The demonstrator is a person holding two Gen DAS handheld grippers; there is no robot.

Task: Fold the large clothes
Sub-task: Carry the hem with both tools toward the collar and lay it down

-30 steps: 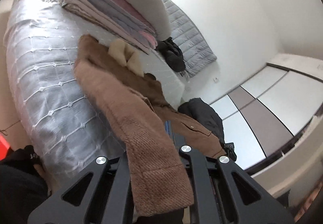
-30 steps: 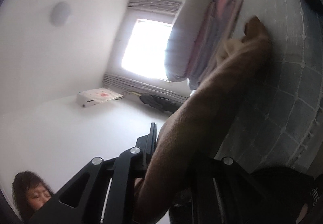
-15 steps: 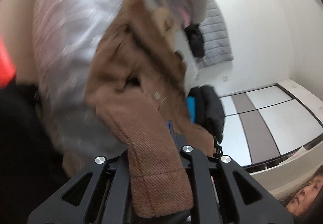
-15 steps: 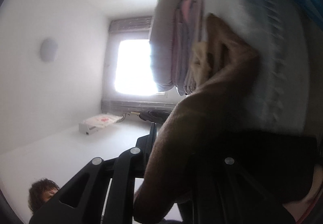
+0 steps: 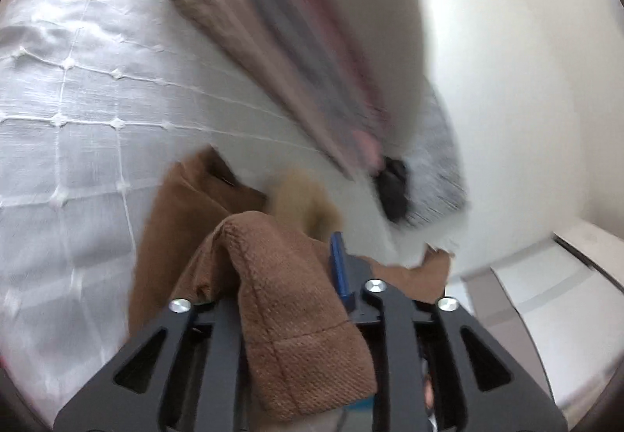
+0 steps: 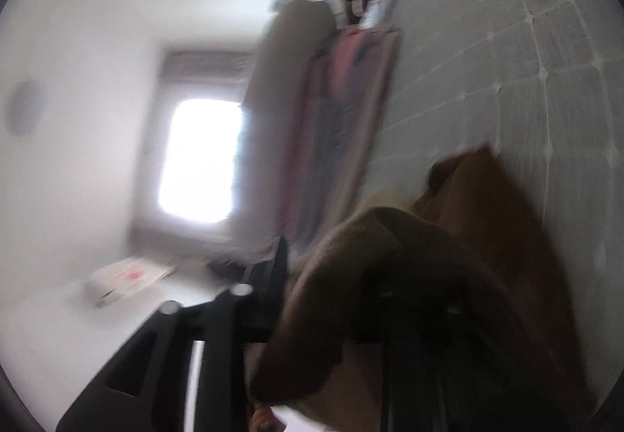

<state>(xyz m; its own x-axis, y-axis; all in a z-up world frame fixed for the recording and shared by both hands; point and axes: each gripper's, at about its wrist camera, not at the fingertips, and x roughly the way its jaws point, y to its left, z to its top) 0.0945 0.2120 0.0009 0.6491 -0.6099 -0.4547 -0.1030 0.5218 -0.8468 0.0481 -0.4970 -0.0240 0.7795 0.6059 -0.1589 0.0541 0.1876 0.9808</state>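
Note:
A large brown woollen coat (image 5: 187, 221) with a cream fleece collar (image 5: 304, 198) lies partly on the white quilted bed (image 5: 78, 89). My left gripper (image 5: 296, 299) is shut on a thick fold of the coat, which drapes over its fingers. In the right wrist view my right gripper (image 6: 331, 299) is shut on another part of the same brown coat (image 6: 487, 221), held close above the bed (image 6: 507, 61). Both views are motion-blurred.
A tall stack of folded bedding and clothes (image 5: 312, 22) sits on the bed just beyond the coat, also in the right wrist view (image 6: 323, 120). A dark garment (image 5: 394, 190) lies by a grey quilt. A bright window (image 6: 199, 159) and white walls lie beyond.
Both grippers have swung forward over the bed toward the stack, carrying the coat. The coat now bunches close under the grippers, with less of it spread out.

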